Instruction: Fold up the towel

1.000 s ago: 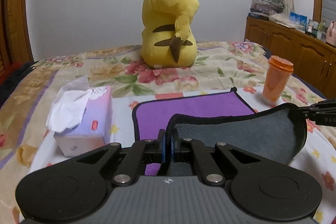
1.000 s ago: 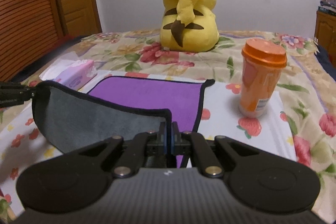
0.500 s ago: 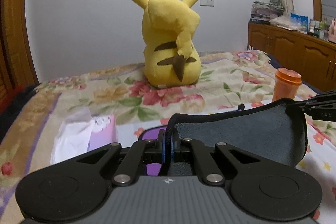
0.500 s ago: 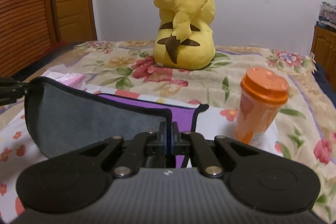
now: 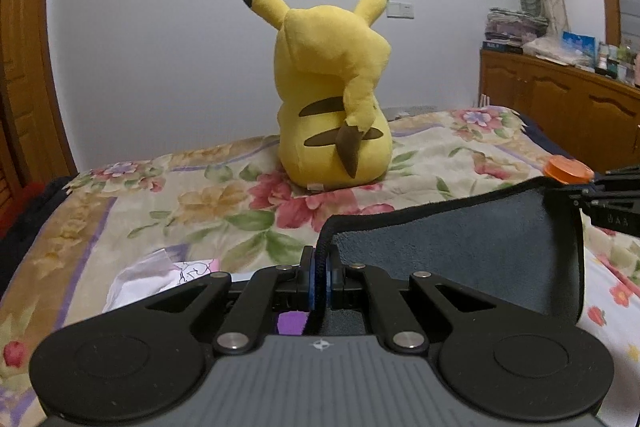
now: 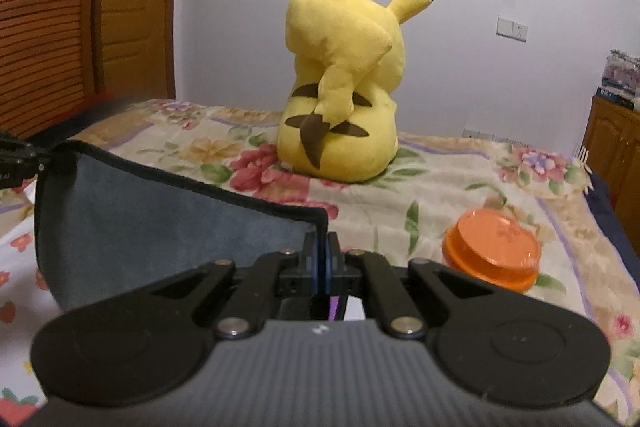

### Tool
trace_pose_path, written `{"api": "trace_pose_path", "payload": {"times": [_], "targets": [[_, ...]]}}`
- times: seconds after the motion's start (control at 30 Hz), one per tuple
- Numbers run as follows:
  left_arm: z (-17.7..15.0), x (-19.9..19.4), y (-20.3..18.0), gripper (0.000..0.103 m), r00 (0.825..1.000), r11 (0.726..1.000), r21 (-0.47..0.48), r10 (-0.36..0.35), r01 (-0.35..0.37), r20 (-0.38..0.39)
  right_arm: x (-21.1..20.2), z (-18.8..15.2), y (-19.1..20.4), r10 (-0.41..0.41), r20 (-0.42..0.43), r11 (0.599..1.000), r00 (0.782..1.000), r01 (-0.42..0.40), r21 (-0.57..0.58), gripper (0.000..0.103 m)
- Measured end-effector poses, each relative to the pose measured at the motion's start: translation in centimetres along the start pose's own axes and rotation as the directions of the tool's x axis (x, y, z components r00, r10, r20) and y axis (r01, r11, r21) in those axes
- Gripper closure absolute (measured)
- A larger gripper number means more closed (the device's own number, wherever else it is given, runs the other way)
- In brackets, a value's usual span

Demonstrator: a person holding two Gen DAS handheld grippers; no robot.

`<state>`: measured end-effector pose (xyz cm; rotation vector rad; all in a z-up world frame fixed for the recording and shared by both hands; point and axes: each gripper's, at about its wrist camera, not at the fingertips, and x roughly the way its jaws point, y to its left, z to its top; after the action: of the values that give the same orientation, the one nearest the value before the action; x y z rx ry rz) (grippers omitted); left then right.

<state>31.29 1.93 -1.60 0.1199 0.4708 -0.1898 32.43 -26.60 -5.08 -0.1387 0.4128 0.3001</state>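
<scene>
pinching towel (image 5: pixel 460 255) corners between both claws' fingers

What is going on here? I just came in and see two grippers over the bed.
A person is folding a towel on the flowered bedspread. The left gripper and the right gripper are each shut on a black-trimmed corner, holding that edge lifted with the grey side facing the cameras; a bit of the purple side shows below. The fold is not yet laid down. A Pikachu plush sits beyond, an orange-lidded cup to the right and a tissue box to the left.
</scene>
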Motion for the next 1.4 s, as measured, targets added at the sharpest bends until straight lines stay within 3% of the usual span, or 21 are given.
{"api": "trace_pose_path", "payload": {"times": [0.5, 1.0, 1.07, 1.13, 1.2, 1.27, 1.4], "targets": [[-0.9, 7.0, 1.6, 0.095, 0.998, 0.999, -0.037, 0.031, -0.034, -0.058, 6.3, -1.0, 0.0, -0.043, -0.031, 0.999, 0.999, 0.042, -0.013, 0.099], [-3.8, 12.0, 1.3, 0.091, 0.983, 0.998, -0.026, 0.058, -0.064, -0.172, 10.6, -3.7, -0.3, -0.045, -0.145, 0.999, 0.988, 0.042, -0.024, 0.098], [-4.0, 12.0, 1.2, 0.077, 0.980, 0.997, -0.015, 0.078, -0.082, -0.181, 10.8, -3.8, -0.3, -0.045, -0.153, 0.999, 0.987, 0.043, -0.019, 0.097], [-4.2, 11.8, 1.3, 0.051, 0.981, 0.996, -0.014, 0.081, -0.085, -0.176, 10.9, -3.9, -0.3, -0.052, -0.169, 0.998, 0.984, 0.048, -0.030, 0.086], [-4.3, 11.4, 1.4, 0.045, 0.982, 0.996, -0.016, 0.079, -0.083, -0.170, 10.6, -4.2, -0.5, -0.053, -0.176, 0.999, 0.983, 0.050, -0.022, 0.064], [-4.5, 11.0, 1.5, 0.042, 0.981, 0.997, -0.021, 0.074, -0.079, -0.177, 10.1, -4.3, -0.7, -0.051, -0.175, 0.999, 0.983, 0.049, -0.017, 0.057], [-4.5, 9.3, 1.0, 0.033, 0.982, 0.999, -0.013, 0.050, -0.053, -0.180, 8.6, -4.2, -1.0, -0.061, -0.173, 0.998, 0.983, 0.061, -0.007, 0.054]]}}
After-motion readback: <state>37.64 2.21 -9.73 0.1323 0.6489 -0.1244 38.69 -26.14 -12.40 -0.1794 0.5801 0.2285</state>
